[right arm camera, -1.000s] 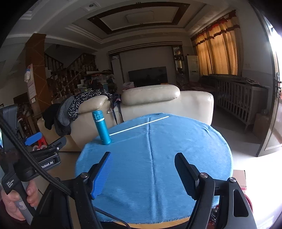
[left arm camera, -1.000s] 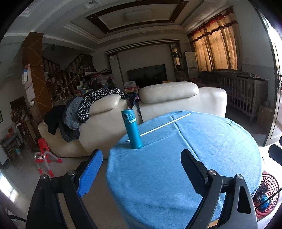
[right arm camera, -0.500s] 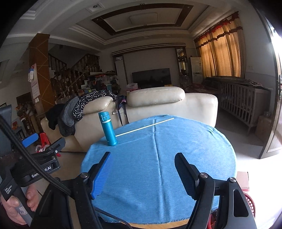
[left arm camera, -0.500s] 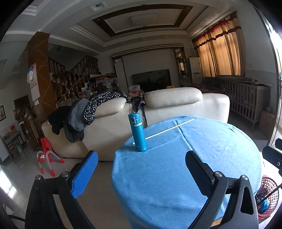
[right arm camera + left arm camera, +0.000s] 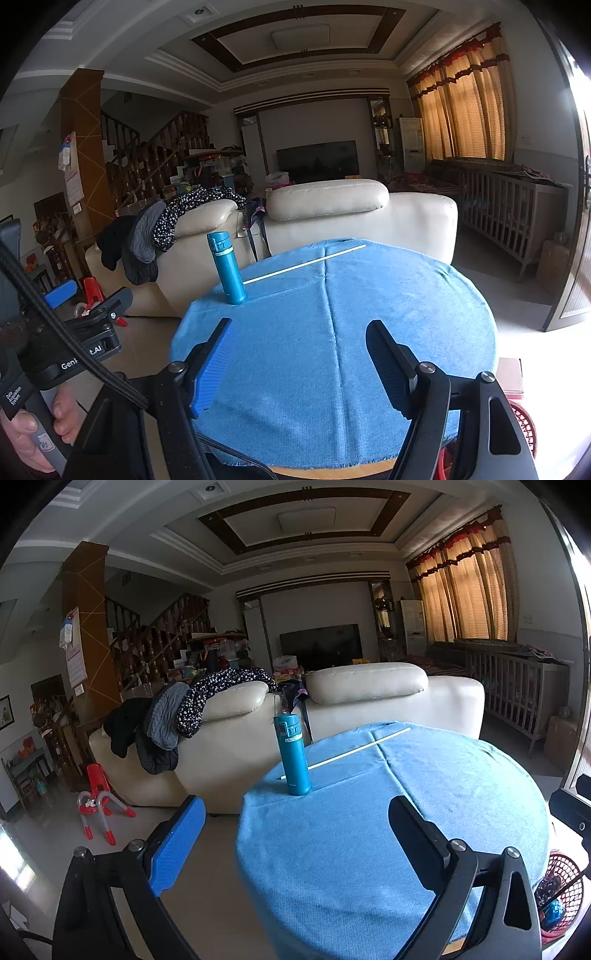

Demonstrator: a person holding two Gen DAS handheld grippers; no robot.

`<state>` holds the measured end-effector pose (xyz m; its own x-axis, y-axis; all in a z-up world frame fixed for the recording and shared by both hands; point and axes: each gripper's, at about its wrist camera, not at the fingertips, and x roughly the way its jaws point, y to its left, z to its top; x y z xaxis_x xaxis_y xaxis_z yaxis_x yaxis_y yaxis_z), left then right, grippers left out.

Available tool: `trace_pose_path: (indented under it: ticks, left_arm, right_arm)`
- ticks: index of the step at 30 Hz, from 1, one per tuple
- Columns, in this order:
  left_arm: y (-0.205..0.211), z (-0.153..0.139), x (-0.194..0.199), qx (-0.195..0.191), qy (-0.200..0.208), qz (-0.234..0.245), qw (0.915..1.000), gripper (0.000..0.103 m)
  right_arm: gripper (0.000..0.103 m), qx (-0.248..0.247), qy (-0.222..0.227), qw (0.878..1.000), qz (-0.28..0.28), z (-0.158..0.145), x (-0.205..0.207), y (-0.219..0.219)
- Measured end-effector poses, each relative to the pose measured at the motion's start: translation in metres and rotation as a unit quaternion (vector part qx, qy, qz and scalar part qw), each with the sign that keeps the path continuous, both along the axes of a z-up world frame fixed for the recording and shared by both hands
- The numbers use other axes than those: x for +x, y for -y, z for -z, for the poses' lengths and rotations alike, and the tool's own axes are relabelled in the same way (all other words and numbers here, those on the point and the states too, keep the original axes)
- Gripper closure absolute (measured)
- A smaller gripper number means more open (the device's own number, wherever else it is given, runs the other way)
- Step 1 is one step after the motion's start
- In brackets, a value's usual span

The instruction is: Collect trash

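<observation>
A round table with a blue cloth (image 5: 424, 812) (image 5: 351, 332) fills the middle of both views. On its far left stands a teal flask (image 5: 293, 755) (image 5: 228, 267), upright. A thin white stick (image 5: 354, 749) (image 5: 306, 263) lies across the far part of the cloth. A red mesh basket (image 5: 561, 897) (image 5: 521, 424) with trash in it stands on the floor at the table's right. My left gripper (image 5: 295, 842) is open and empty at the table's left edge. My right gripper (image 5: 301, 363) is open and empty over the near part of the cloth.
A cream sofa (image 5: 332, 716) (image 5: 332, 218) with clothes draped on it stands behind the table. A red and white toy (image 5: 98, 805) lies on the floor at the left. A wooden crib (image 5: 509, 218) stands at the right wall. The left gripper's body (image 5: 74, 339) shows in the right wrist view.
Both grippers have drawn back and away from the table, still open and empty. The flask and stick have not moved.
</observation>
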<state>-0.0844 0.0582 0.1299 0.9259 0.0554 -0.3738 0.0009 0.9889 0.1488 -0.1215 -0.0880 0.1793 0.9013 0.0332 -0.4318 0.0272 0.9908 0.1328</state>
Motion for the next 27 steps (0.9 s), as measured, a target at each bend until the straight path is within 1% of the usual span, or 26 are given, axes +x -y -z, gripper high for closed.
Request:
trace_pose_path:
  ticks: [27]
  left_arm:
    - [-0.0047,0.0044,0.0028,-0.006,-0.007,-0.004,1.0000,0.003]
  right_arm:
    - [0.027,0.000,-0.004,1.000,0.002,0.0048,0.0065,-0.0030]
